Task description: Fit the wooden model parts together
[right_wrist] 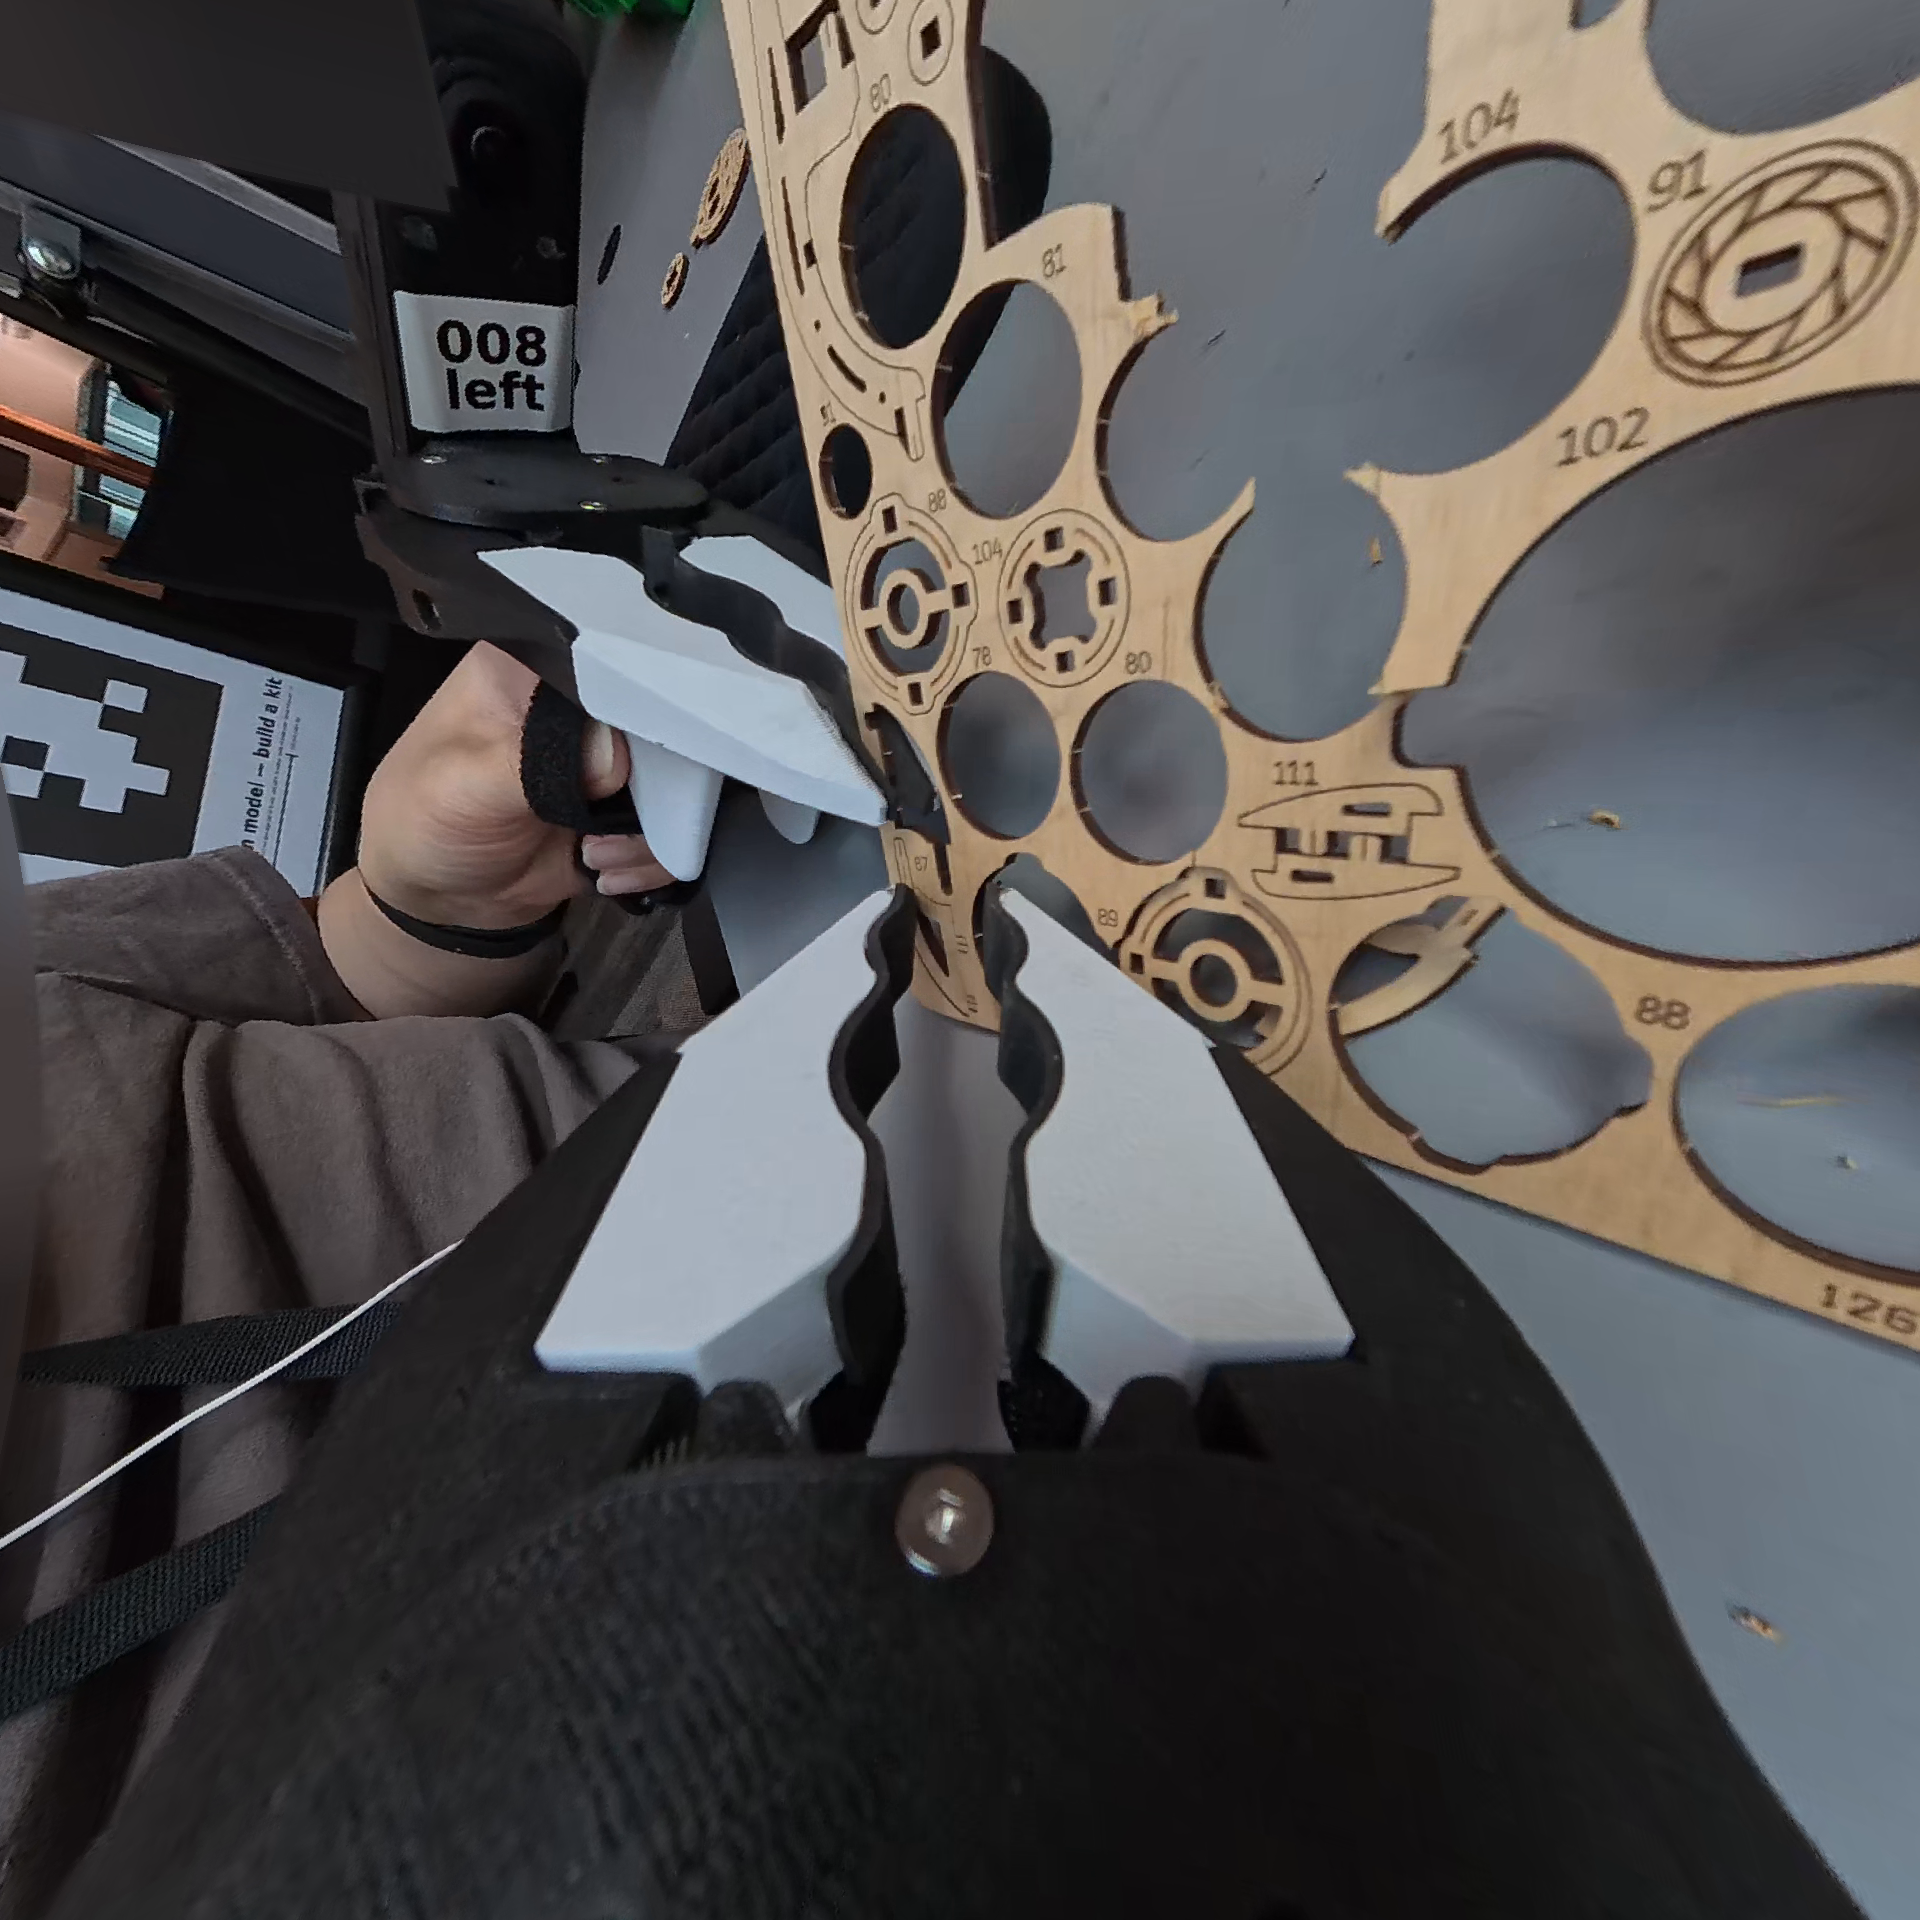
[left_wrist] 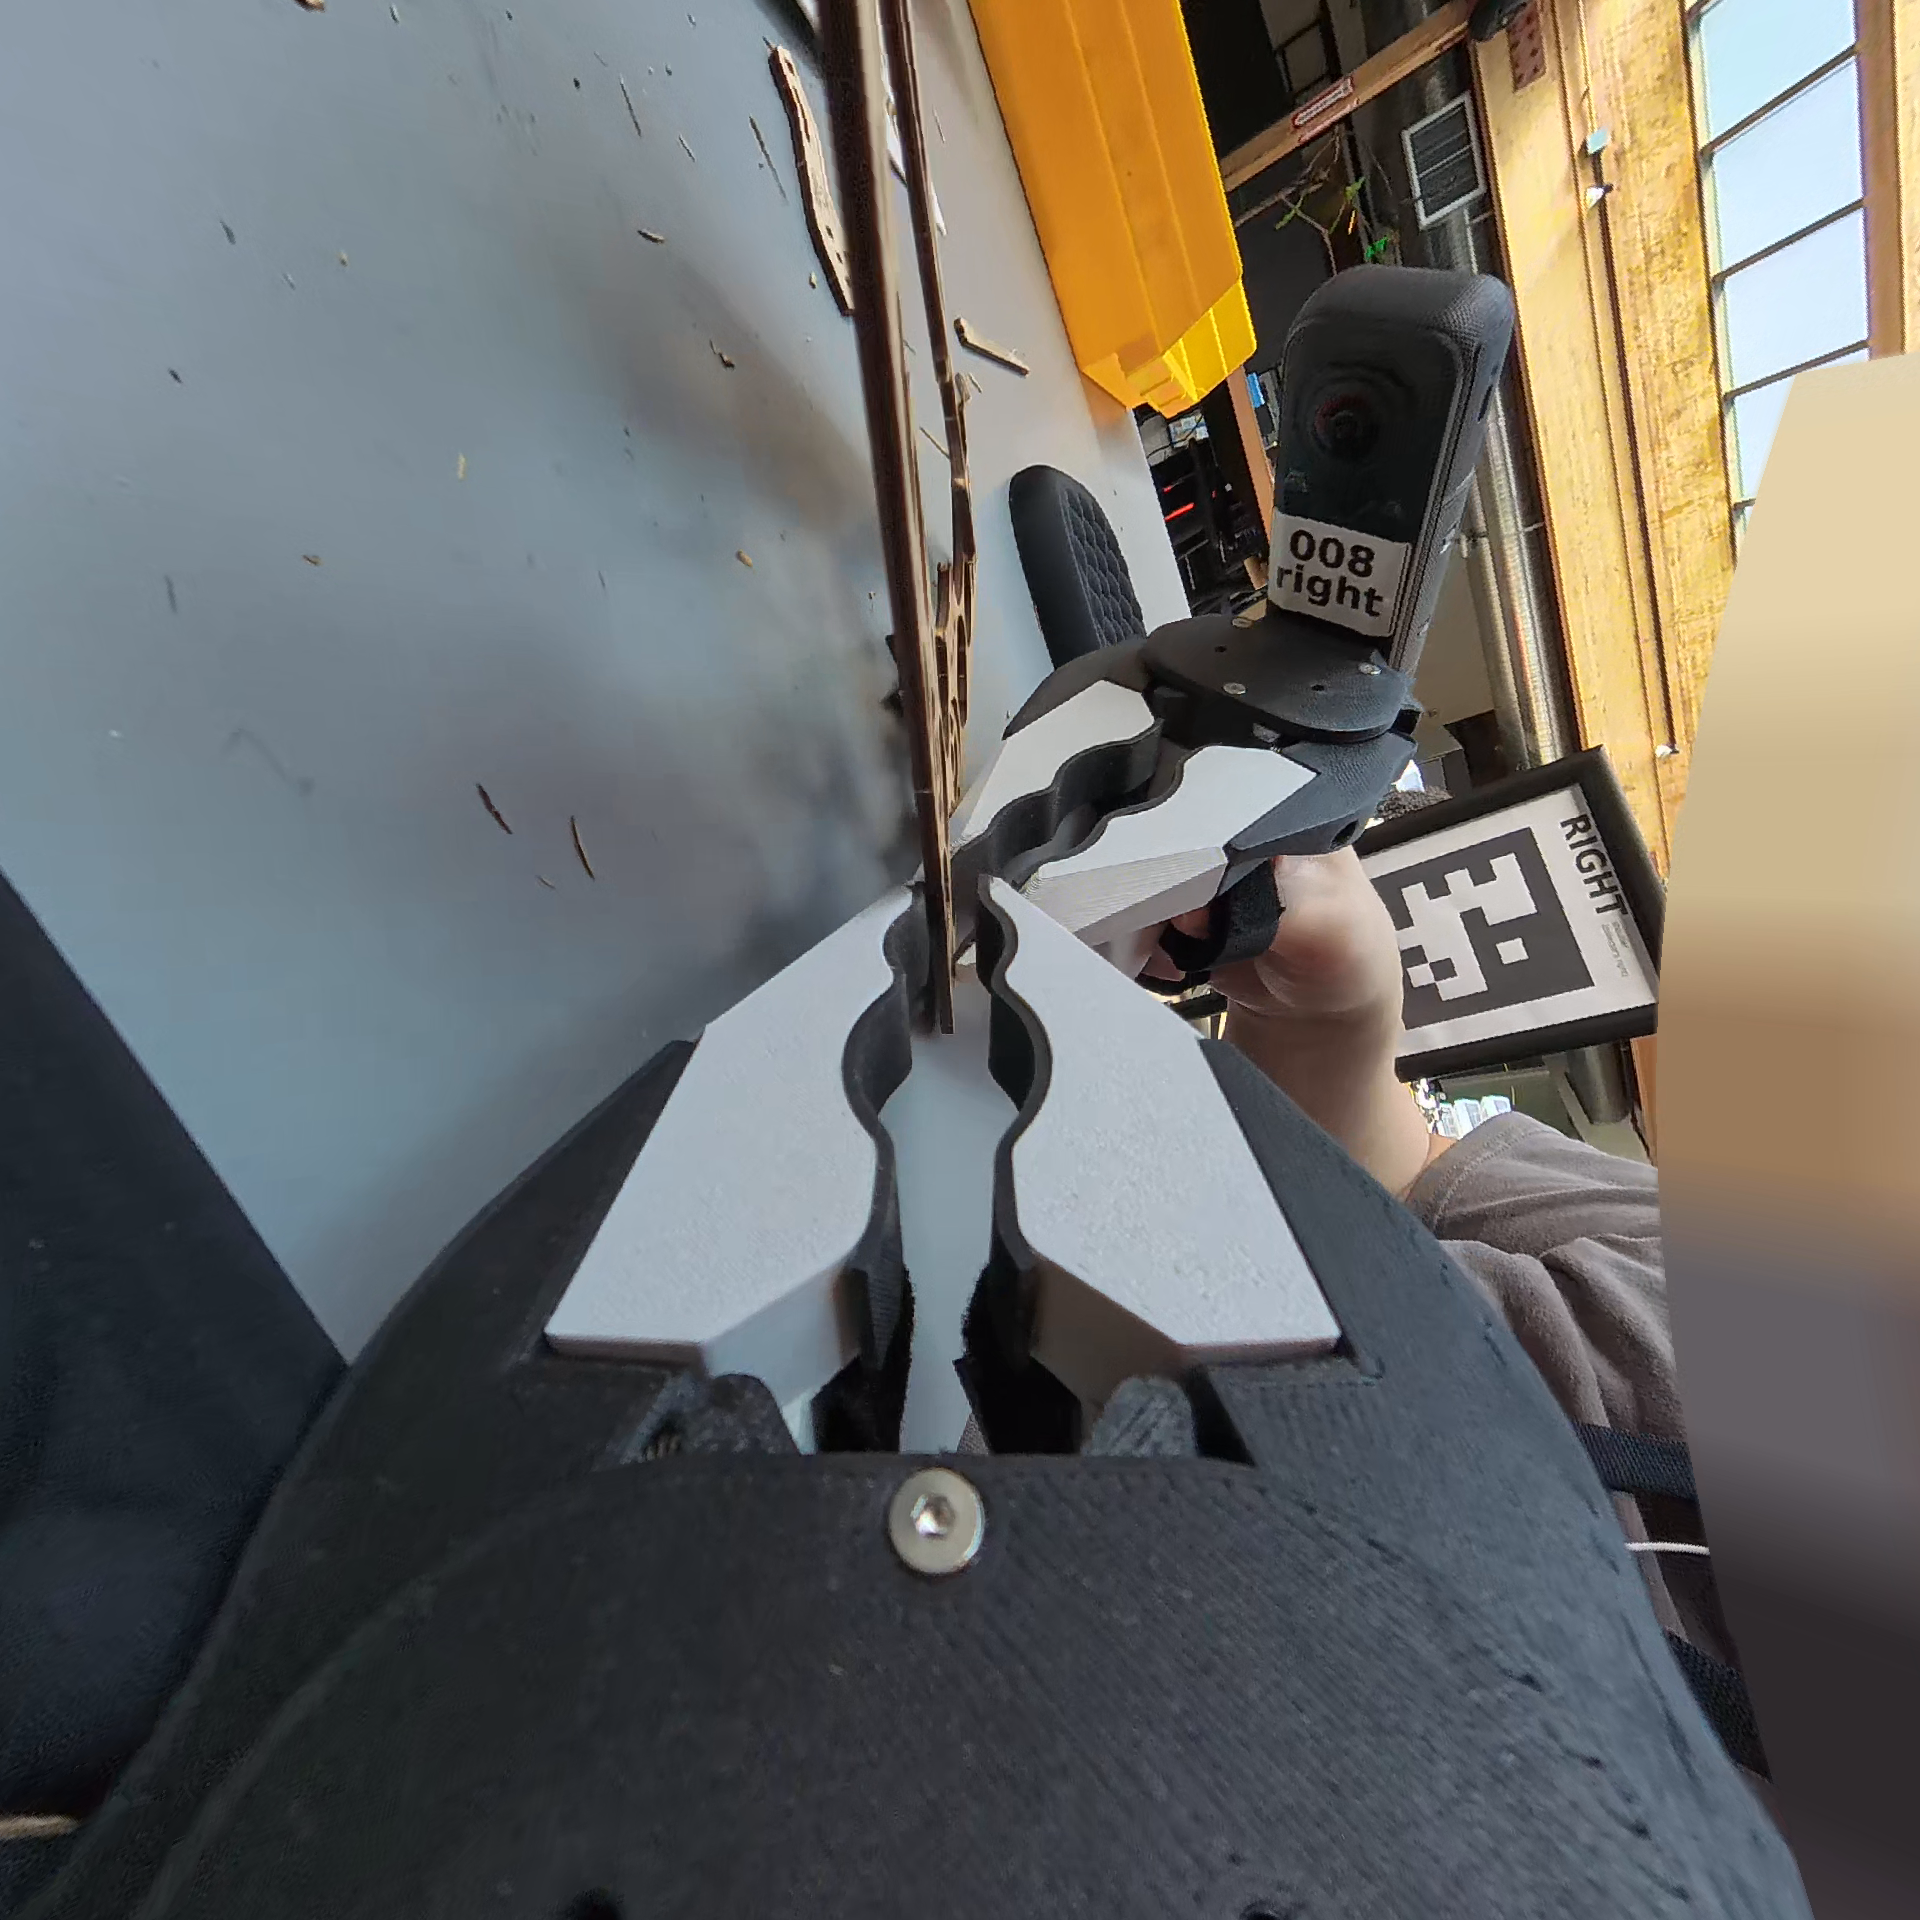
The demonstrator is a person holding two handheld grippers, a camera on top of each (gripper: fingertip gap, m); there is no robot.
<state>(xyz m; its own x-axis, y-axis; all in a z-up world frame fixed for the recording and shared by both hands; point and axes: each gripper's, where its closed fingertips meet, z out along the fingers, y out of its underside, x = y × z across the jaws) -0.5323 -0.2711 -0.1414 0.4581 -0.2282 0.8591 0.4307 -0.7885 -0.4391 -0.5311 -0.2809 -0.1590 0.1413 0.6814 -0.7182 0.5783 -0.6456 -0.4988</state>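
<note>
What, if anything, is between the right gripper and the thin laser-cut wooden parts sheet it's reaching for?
Nothing visible. The right gripper has its open fingertips at the corner of the thin laser-cut wooden parts sheet, beside the left gripper, which holds the sheet's edge.

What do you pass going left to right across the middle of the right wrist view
Marker card → hand → left gripper → wooden sheet.
</note>
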